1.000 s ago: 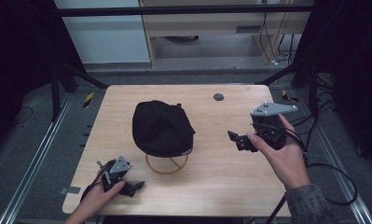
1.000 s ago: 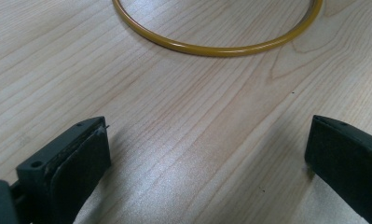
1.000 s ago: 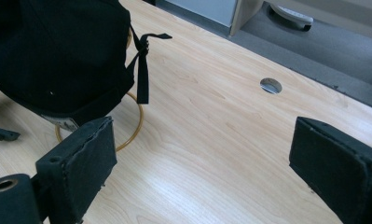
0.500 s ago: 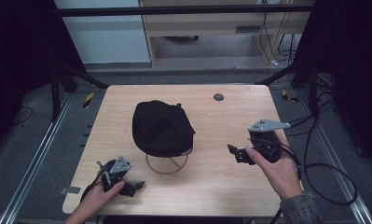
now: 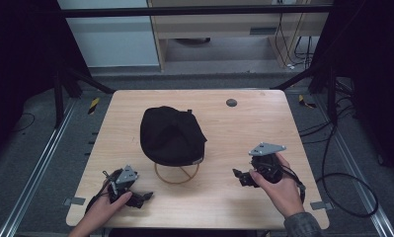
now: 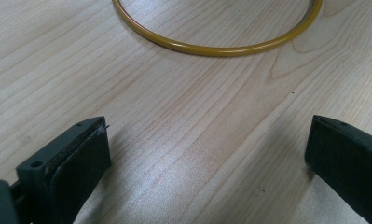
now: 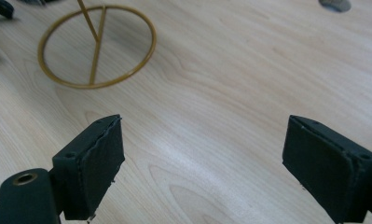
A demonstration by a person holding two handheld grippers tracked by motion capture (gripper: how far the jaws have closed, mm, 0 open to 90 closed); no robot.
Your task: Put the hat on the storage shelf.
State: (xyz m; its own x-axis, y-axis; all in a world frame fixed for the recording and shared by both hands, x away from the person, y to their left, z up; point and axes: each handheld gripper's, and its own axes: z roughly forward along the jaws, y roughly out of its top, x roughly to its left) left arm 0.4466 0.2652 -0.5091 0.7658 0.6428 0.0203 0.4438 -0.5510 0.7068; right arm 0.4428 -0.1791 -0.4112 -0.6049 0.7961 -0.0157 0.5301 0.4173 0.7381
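A black cap (image 5: 172, 134) sits on a gold wire stand at the middle of the wooden table (image 5: 283, 123). The stand's round base ring (image 5: 177, 173) lies flat just in front of it. My left gripper (image 5: 144, 197) rests low at the front left, open and empty, with the ring (image 6: 216, 46) just beyond its jaws. My right gripper (image 5: 238, 175) is at the front right, low over the wood and pointing left toward the ring (image 7: 97, 44). Its jaws have just been closing a little and stand wide open with nothing between them.
A small grey disc (image 5: 231, 102) is set into the table near its far edge. Cables (image 5: 333, 173) trail over the floor on the right. A pale cabinet and a low shelf stand beyond the table.
My right gripper has come down from above the table's right side to just over the wood, nearer the front edge. The left gripper and the cap have stayed put.
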